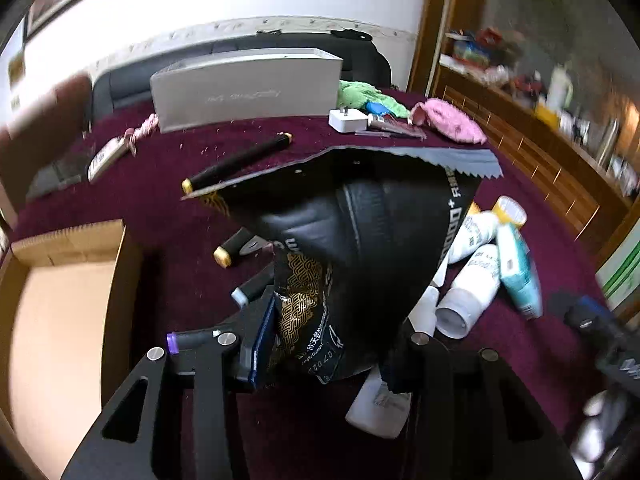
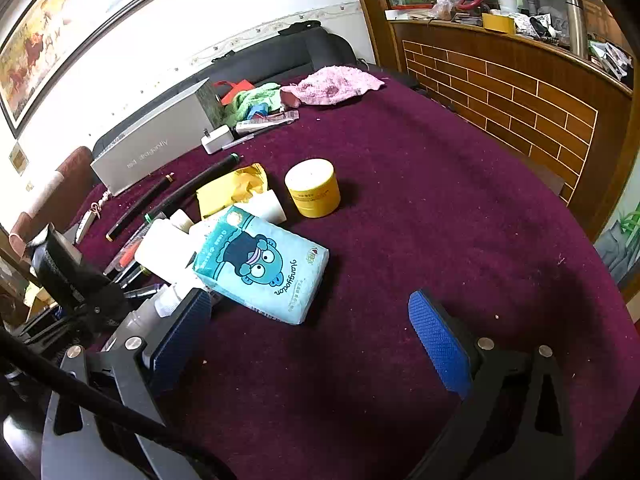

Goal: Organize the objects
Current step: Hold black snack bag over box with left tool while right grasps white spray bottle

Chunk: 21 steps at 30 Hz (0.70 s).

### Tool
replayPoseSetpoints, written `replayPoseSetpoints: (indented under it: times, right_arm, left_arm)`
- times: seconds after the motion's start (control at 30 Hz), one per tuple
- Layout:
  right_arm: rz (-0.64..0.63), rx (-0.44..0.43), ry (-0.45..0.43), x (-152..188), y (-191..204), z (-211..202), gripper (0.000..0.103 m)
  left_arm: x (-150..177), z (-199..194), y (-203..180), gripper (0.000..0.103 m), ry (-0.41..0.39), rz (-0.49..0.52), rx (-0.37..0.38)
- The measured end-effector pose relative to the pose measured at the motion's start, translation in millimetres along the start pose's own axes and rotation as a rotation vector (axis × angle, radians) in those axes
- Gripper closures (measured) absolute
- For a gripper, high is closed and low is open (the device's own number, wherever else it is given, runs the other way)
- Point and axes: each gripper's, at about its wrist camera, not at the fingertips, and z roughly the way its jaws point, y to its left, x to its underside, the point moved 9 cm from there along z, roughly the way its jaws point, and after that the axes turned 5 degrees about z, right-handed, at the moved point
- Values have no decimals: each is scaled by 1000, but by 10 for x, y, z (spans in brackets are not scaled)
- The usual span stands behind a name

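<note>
Black foil pouch point(image 1: 360, 256), gold-patterned, hangs in the left gripper point(image 1: 324, 344), clamped by its lower end between the blue-padded fingers, raised above the maroon tablecloth point(image 1: 168, 160). Judgement: thin laminated film, light, limp and slick; its serrated top edge flops forward. A hold on the flat sealed end, as here, seems safest; a pinch on the bulged middle would likely slide or crush the contents.

Left to right in the left wrist view: open cardboard box point(image 1: 68, 280) at the table edge, probably the destination; black pens point(image 1: 240, 156) with gold caps; grey case point(image 1: 248, 88) behind them; white charger point(image 1: 347, 120); pink cloth point(image 1: 452, 120); white bottles point(image 1: 472, 284) and a blue tissue pack point(image 1: 520, 280) lying heaped at right.

The right wrist view does not show the box clearly. It does show what the pouch hides from the left one: a yellow jar point(image 2: 313, 188) standing upright, a crumpled yellow packet point(image 2: 232, 192), and the tissue pack's cartoon face. Right gripper point(image 2: 308, 332) hovers near the tissue pack, fingers wide apart, holding nothing.
</note>
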Motion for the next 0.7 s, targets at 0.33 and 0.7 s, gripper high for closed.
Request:
replayPoseSetpoints:
  times: [0.33, 0.7]
  right_arm:
    - [-57, -46, 9, 39, 162, -92, 14]
    - [-172, -173, 264, 404, 1245, -37, 37]
  left_arm:
    - [68, -987, 257, 66, -137, -127, 93]
    - [390, -1560, 803, 66, -190, -162, 73]
